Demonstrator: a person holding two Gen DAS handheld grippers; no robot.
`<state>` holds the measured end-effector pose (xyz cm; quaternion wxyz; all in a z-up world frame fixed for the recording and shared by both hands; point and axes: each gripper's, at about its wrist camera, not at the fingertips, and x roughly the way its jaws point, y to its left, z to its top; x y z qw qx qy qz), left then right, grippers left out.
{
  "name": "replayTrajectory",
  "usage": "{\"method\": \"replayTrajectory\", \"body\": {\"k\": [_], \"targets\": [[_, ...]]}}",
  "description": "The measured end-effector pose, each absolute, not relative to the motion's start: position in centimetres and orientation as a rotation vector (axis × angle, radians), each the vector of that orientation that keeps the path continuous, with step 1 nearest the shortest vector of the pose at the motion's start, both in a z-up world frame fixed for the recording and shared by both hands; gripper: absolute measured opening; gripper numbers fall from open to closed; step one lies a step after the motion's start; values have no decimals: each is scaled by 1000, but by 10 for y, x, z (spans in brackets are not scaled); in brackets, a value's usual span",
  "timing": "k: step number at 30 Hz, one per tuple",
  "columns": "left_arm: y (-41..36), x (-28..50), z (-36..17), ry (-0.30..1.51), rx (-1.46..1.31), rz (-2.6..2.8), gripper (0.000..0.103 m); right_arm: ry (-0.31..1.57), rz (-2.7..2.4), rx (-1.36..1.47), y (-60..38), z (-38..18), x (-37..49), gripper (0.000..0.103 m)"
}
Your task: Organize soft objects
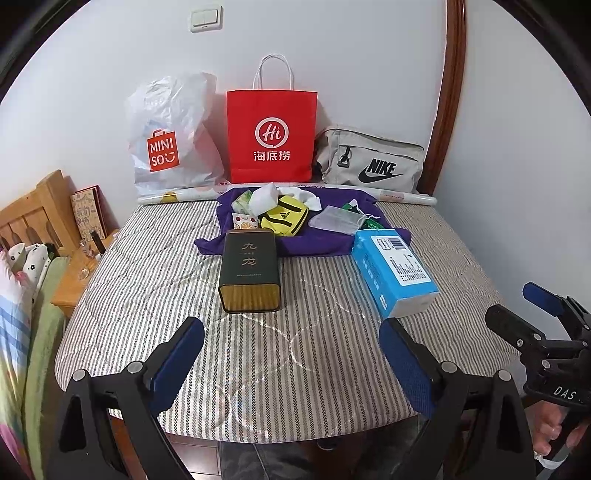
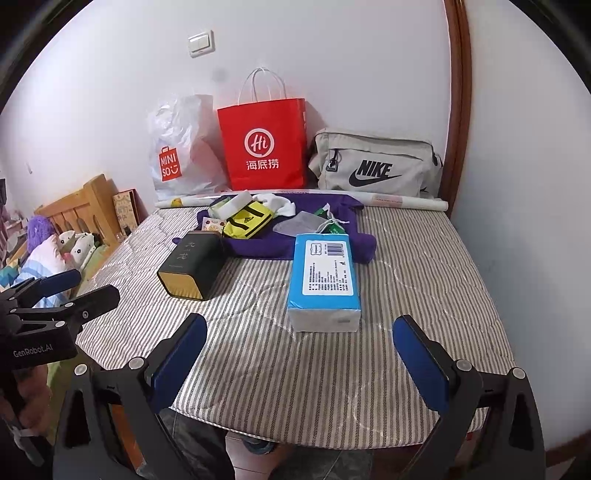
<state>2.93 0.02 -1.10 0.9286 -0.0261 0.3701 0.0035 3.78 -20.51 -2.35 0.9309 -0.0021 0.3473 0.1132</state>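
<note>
Crumpled purple cloth under small soft items

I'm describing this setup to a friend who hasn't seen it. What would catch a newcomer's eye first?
Probably the bright red paper bag standing against the wall, between a white plastic bag and a grey Nike bag. Nearer, a dark green tin and a blue tissue pack lie on the striped quilt.

White walls, a light switch, wooden headboard at left
</note>
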Motion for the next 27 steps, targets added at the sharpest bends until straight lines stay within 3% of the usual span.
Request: {"method": "replayTrajectory", "body": {"k": [27], "targets": [[-1, 29, -11, 761, -48, -6, 96, 710, 229, -3, -204, -23, 35, 100]]}}
